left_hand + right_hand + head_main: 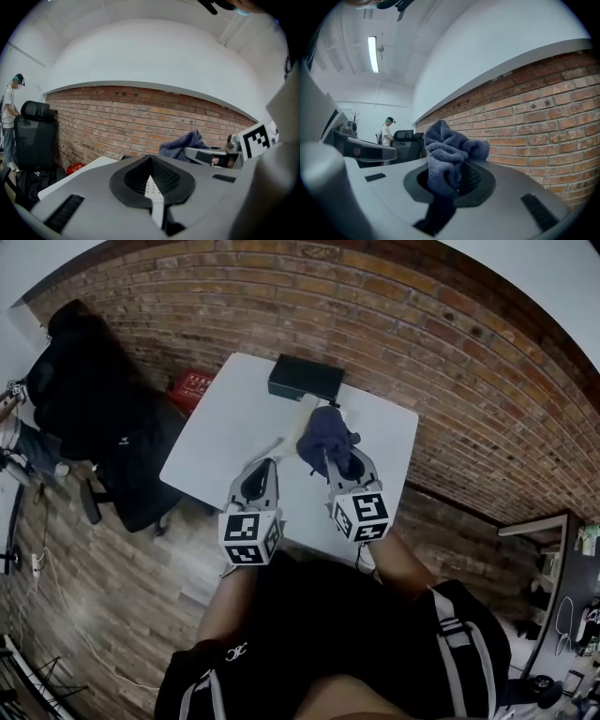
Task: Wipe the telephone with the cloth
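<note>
A black telephone (306,378) sits at the far edge of the white table (225,442). My right gripper (330,457) hovers over the middle of the table, short of the phone, shut on a bunched dark blue cloth (326,437). In the right gripper view the cloth (450,157) bulges up out of the jaws and hides their tips. My left gripper (268,465) is just left of it, over the table's near part, shut with nothing in it. From the left gripper view the cloth (183,143) shows to the right, in front of the brick wall.
A black office chair draped with dark clothing (94,399) stands left of the table, with a red box (192,387) on the floor beside it. A brick wall (450,362) runs behind and right of the table. A person (387,131) stands far off.
</note>
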The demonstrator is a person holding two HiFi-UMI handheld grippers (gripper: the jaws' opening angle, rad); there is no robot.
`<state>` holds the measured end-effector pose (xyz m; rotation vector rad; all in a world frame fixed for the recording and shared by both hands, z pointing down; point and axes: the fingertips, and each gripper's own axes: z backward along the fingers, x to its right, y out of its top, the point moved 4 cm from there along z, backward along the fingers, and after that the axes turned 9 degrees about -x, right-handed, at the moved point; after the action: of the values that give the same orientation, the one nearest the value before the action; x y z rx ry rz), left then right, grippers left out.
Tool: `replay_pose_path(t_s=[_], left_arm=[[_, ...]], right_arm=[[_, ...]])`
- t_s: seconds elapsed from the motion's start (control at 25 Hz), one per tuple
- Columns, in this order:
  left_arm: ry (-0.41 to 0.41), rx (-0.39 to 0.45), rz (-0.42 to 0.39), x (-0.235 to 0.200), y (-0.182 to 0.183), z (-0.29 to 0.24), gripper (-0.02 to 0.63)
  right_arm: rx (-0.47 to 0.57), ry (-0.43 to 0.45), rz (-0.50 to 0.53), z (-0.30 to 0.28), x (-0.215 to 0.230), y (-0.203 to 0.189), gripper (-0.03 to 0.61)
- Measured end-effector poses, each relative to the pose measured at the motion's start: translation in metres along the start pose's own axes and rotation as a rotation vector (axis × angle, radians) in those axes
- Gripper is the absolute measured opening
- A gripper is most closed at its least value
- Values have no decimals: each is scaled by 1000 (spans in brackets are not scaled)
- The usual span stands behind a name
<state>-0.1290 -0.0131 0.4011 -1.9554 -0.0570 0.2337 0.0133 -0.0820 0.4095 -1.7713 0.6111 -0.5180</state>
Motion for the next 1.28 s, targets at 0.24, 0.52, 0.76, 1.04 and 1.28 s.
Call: replay_pose_path(t_s=[0.24, 0.52, 0.76, 1.04, 1.28], left_arm=[[-157, -57, -32, -59, 20, -39, 0], [-296, -105, -66, -90, 38, -90, 0], [-274, -139, -32, -95, 32, -122, 0], [-247, -179, 25, -93, 19, -136, 0], [-183, -199, 10, -89, 15, -141, 0]], right_arm=[[-61, -123, 16, -54, -11, 5, 35], [-127, -333, 12, -69, 16, -5, 35], [-180, -445, -54, -78, 90, -24, 35], [-303, -460, 2, -107, 140, -61, 35], [-428, -439, 96, -141, 172, -92, 36]])
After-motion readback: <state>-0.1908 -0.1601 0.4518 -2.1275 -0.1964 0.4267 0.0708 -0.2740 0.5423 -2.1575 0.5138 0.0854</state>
